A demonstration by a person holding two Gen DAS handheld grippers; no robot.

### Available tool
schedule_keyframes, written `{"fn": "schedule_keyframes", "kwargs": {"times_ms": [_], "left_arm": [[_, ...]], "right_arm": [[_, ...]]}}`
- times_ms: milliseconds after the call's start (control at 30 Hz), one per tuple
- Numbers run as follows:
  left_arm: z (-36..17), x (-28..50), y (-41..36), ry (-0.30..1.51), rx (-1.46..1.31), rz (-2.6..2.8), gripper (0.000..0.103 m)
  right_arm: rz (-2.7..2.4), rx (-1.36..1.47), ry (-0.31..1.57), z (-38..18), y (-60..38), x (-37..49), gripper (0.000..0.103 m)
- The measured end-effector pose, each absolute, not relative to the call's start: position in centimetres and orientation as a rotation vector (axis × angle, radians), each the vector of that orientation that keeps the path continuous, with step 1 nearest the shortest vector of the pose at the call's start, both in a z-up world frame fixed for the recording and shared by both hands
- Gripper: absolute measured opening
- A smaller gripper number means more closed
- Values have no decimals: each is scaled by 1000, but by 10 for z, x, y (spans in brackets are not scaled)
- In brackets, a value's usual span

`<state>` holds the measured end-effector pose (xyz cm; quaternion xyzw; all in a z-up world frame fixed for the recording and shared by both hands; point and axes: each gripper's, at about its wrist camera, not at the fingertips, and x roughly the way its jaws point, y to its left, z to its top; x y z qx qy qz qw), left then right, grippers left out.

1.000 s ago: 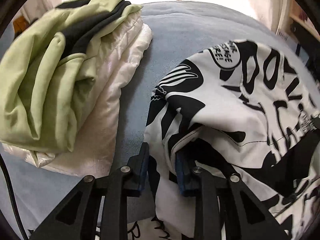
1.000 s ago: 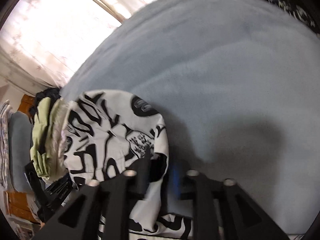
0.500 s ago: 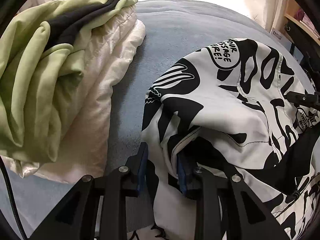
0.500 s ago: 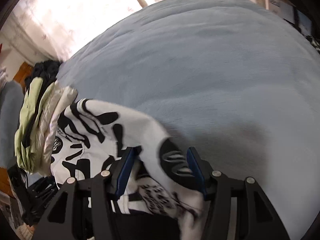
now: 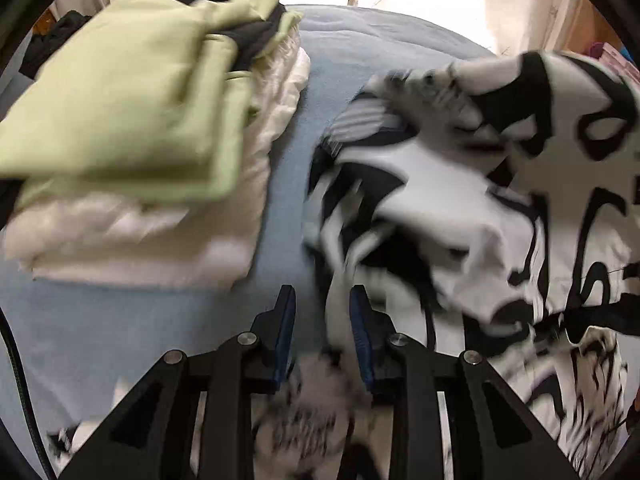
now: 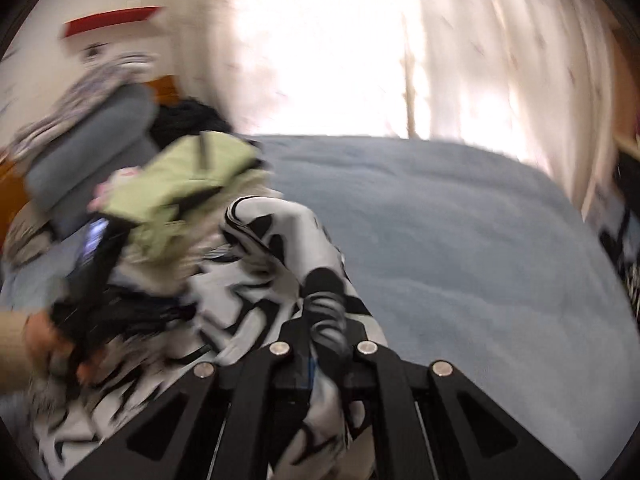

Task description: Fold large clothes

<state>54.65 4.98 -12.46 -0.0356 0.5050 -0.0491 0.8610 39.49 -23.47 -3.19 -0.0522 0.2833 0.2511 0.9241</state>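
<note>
Left wrist view, upper left of frame: a folded stack is seen, green garment (image 5: 132, 92) on top, white padded garment (image 5: 168, 232) beneath, resting on the blue bed cover (image 5: 288, 184). Bottom centre: the left gripper (image 5: 322, 340) is seen with blue-padded fingers (image 5: 285, 340) slightly apart, an edge of the black-and-white printed garment (image 5: 460, 200) gripped between them. The printed garment is bunched and raised across the right half of the frame, blurred.

Right wrist view, left edge: a hand (image 6: 52, 344) with a beige sleeve is seen holding the other gripper's black body. Upper left: a grey cushion (image 6: 88, 152) is seen, with the green stack (image 6: 188, 184) just right of it. Centre to bottom: the printed garment (image 6: 264, 264) is draped from the stack side down to the right gripper (image 6: 326, 344), whose fingers are clamped nearly fully together on a fold of it. Right half: bare blue bed cover (image 6: 460, 240), bright curtains (image 6: 480, 48) behind. Frame is motion-blurred.
</note>
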Motion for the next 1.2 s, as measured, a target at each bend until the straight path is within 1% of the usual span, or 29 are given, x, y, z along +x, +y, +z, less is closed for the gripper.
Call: {"fn": "schedule_keyframes", "kwargs": {"times_ms": [100, 200, 333, 400, 533, 600, 633, 667, 700, 767, 800, 900, 1067, 1200], "left_arm": [[-120, 509, 62, 1071, -103, -126, 26], [-122, 466, 75, 1101, -124, -156, 26], [-122, 411, 85, 1123, -141, -208, 26], [-121, 388, 89, 1133, -156, -239, 26], [-121, 350, 92, 1162, -152, -316, 27], [-118, 339, 92, 1154, -139, -342, 27], [-116, 335, 93, 1151, -149, -355, 28], [-114, 332, 94, 1151, -164, -369, 28], [-112, 330, 96, 1148, -185, -382, 29], [-109, 322, 99, 1140, -216, -397, 31], [-106, 314, 99, 1133, -230, -399, 33], [-100, 298, 106, 1122, -276, -409, 35], [-109, 280, 114, 1129, -347, -430, 36], [-123, 283, 117, 1142, -402, -440, 36]], "right_arm": [[579, -136, 530, -22, -228, 338, 5], [608, -219, 527, -27, -220, 286, 7], [576, -348, 615, -61, -216, 231, 8], [541, -346, 670, -77, -219, 217, 8], [455, -237, 782, -93, -232, 196, 12], [436, -140, 816, -92, -237, 184, 19], [430, -84, 827, -91, -241, 181, 20], [434, -4, 844, -90, -244, 180, 24], [445, 56, 859, -89, -244, 177, 32], [477, 179, 886, -87, -240, 174, 40], [488, 223, 895, -87, -234, 173, 42], [519, 332, 923, -94, -219, 171, 44], [501, 480, 1010, -125, -192, 198, 45], [483, 574, 978, -136, -180, 213, 45]]}}
